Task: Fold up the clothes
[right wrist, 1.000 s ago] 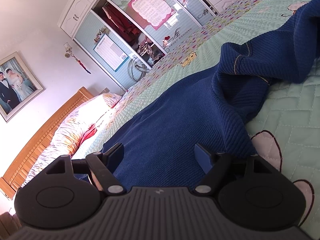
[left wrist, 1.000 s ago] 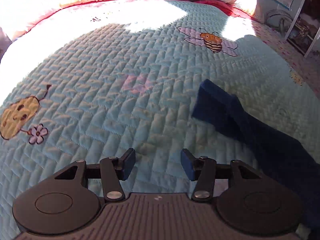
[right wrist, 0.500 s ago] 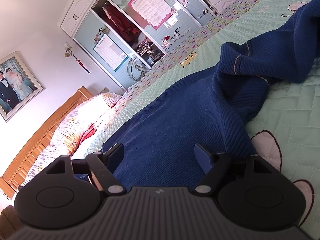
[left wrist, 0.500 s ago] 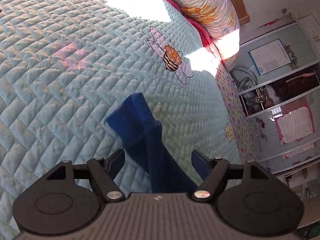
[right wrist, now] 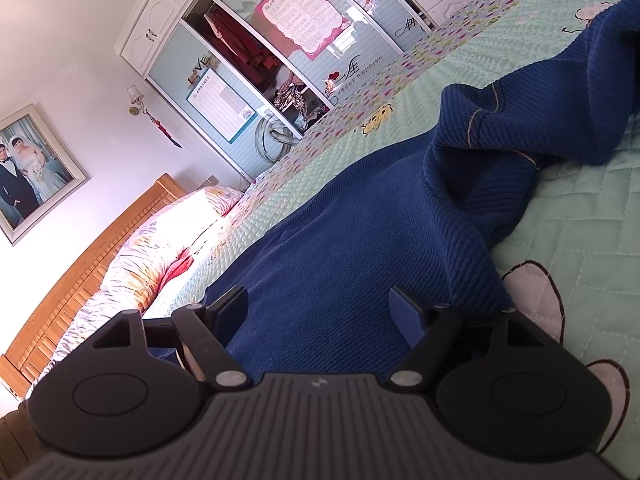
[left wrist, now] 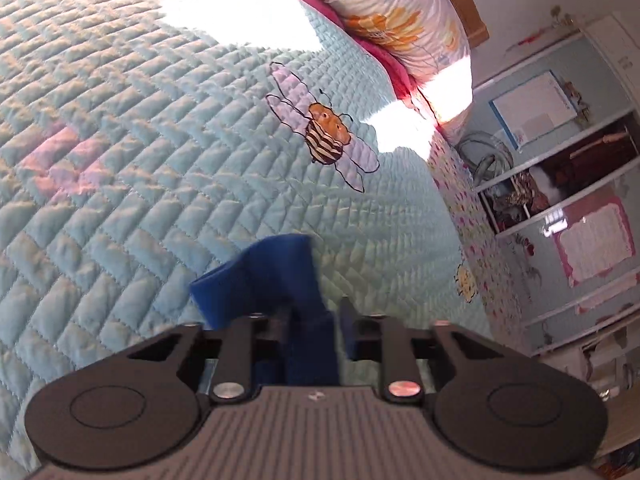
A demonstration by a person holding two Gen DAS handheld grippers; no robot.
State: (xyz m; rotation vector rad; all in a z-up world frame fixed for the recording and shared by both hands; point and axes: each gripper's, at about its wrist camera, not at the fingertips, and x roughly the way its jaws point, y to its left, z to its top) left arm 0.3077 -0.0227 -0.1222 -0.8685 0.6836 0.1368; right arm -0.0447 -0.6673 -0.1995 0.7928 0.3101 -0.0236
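A dark blue knit garment (right wrist: 360,220) lies rumpled on the light green quilted bedspread (right wrist: 580,240). Its sleeve end (left wrist: 276,268) reaches out across the quilt (left wrist: 140,160) in the left wrist view. My left gripper (left wrist: 314,328) is closing its jaws around that sleeve, and the pads press the blue cloth between them. My right gripper (right wrist: 320,308) hovers low over the garment's flat body with its jaws wide and open; blue cloth shows in the gap but is not pinched.
Floral pillows (left wrist: 392,20) and a wooden headboard (right wrist: 80,256) lie at the bed's head. A bee picture (left wrist: 326,136) is stitched beyond the sleeve. The bed's side edge (left wrist: 460,220) drops toward a wardrobe (right wrist: 280,60). A framed photo (right wrist: 28,172) hangs on the wall.
My left gripper swung toward the sleeve, rolled, and its jaws went from wide apart to closed on the blue cloth. The right gripper and the garment under it stayed still.
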